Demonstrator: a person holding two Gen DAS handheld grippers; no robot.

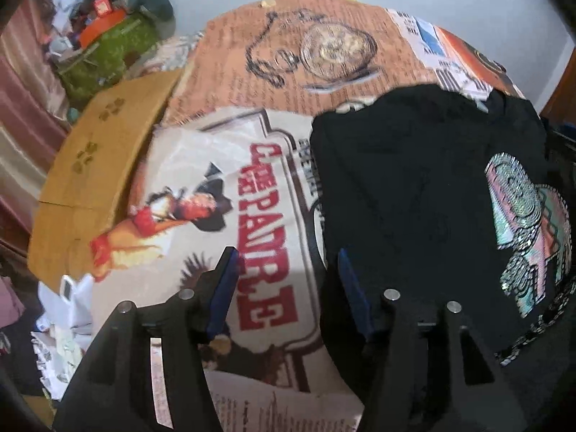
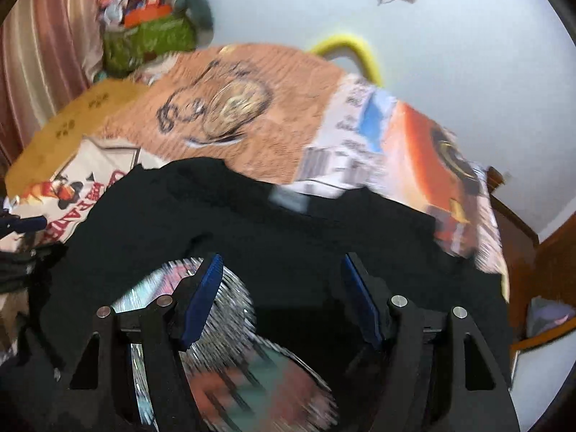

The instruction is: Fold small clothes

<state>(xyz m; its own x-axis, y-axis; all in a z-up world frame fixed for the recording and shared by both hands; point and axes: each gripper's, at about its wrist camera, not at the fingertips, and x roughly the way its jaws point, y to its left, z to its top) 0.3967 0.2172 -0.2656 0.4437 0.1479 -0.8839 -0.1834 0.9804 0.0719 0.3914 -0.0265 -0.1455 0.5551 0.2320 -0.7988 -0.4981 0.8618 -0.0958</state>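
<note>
A black T-shirt (image 1: 414, 187) with a sequin print lies on the printed table cover (image 1: 273, 72); the left gripper (image 1: 288, 288) and right gripper (image 2: 280, 298), both spread, hover over it, seemingly empty; pinch one edge cleanly, fold flat

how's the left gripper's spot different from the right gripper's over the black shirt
The left gripper straddles the side edge of the black shirt, one finger over the printed table cover; the right gripper sits wholly over the shirt. The left has mostly printed cover between its fingers; the right has the shirt's sparkly graphic under it. Both are open, holding nothing.
</note>
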